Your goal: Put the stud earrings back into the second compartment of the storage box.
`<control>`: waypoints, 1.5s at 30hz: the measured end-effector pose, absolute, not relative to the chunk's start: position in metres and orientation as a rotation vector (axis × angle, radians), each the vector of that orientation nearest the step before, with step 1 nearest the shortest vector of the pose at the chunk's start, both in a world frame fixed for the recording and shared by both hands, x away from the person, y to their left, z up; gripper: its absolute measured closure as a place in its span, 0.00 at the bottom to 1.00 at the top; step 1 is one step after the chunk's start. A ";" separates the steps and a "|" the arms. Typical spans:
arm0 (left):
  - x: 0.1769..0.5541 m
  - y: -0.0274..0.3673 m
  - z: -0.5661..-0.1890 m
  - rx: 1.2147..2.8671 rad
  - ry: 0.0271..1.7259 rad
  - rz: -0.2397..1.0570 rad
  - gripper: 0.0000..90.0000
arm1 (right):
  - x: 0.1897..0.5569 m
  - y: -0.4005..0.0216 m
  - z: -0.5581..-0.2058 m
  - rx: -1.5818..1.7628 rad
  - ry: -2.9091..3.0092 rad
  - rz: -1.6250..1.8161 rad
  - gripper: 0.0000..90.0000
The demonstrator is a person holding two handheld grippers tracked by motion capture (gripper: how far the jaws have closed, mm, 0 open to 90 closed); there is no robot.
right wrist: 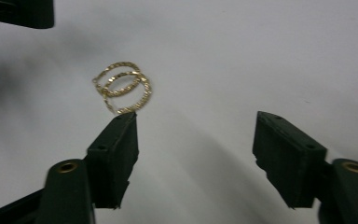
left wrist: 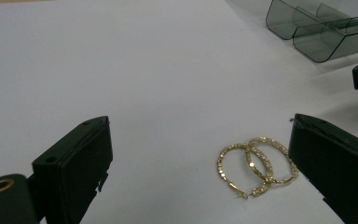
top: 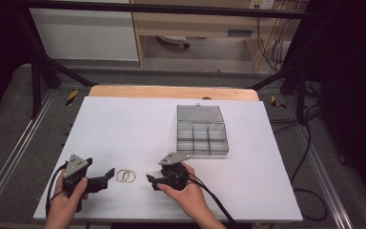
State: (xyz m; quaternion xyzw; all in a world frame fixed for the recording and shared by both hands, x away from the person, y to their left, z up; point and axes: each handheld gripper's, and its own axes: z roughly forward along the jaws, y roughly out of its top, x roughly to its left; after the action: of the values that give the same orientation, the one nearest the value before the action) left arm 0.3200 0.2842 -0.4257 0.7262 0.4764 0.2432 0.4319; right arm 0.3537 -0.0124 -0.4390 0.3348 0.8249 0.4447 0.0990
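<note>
The right gripper [top: 153,182] is held low over the white sheet [top: 124,129], its jaws spread with nothing between them; they are seen partly parted in the right gripper view, and no pad touches anything. Just ahead of that gripper, off its left-hand jaw tip as its own camera shows it, lies a pair of gold hoop earrings [right wrist: 122,87]. The two hoops lie flat and overlap, one partly across the other, so that together they form a short figure whose long axis runs roughly along the line between the two grippers.

The left gripper [top: 106,179] is held on the opposite side of the earrings [top: 126,176], its jaws also spread wide and empty. In the left gripper view the hoops [left wrist: 257,166] are seen just inside its right-hand jaw, close to that pad but apart from it.

Both grippers thus face each other with the earrings between them. The left one is judged slightly nearer, since the hoops already sit within its open span, whereas they lie just beyond the right one's jaw tips.

Farther out from the right gripper, well beyond it and to its far side, a clear compartment box [top: 202,138] stands open with its lid [top: 199,113] laid back; its compartments appear empty.
</note>
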 end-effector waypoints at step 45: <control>0.321 0.288 -0.425 1.779 1.200 0.595 0.08 | 0.369 0.035 -0.441 0.840 2.483 1.219 0.97</control>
State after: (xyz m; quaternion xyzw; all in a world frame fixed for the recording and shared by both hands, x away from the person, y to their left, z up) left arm 0.3205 0.2882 -0.4246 0.7169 0.4836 0.2397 0.4414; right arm 0.3685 0.0352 -0.4407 0.2881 0.8522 0.4185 0.1249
